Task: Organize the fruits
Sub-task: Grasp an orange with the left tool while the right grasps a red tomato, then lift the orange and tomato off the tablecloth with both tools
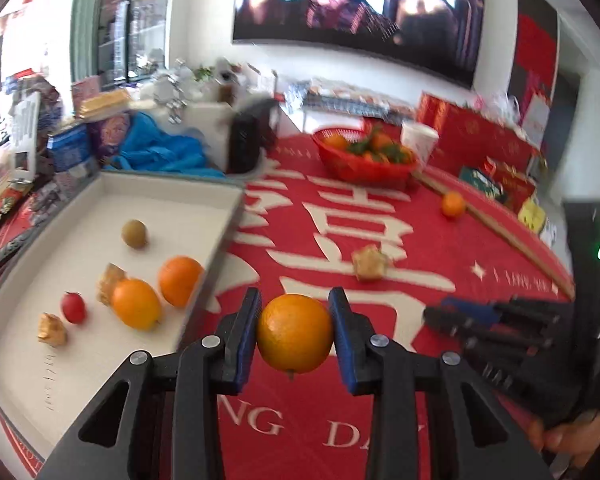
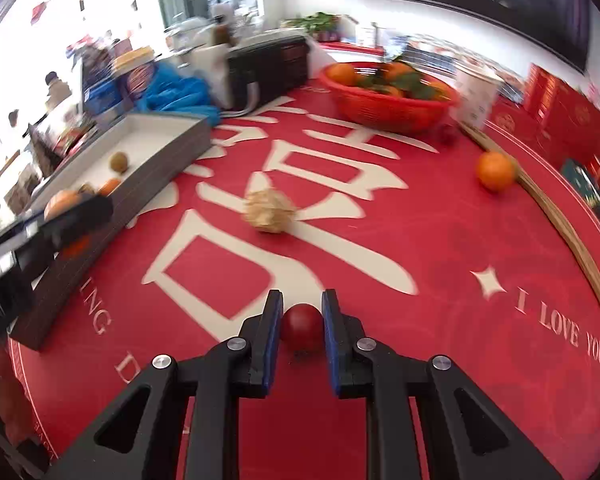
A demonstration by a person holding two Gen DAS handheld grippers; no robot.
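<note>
My left gripper (image 1: pixel 294 334) is clamped on an orange (image 1: pixel 295 333), held above the red tabletop (image 1: pixel 440 240) just right of the white tray (image 1: pixel 220 236). My right gripper (image 2: pixel 301 330) pinches a small red fruit (image 2: pixel 302 327) low over the tabletop. In the tray lie two oranges (image 1: pixel 136 303), a red fruit (image 1: pixel 73 308) and a brown fruit (image 1: pixel 134 233). Farther off, a loose orange (image 2: pixel 495 171) sits near a red basket (image 2: pixel 384 110).

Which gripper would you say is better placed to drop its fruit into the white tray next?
Left: the left gripper holds an orange right beside the white tray.
</note>
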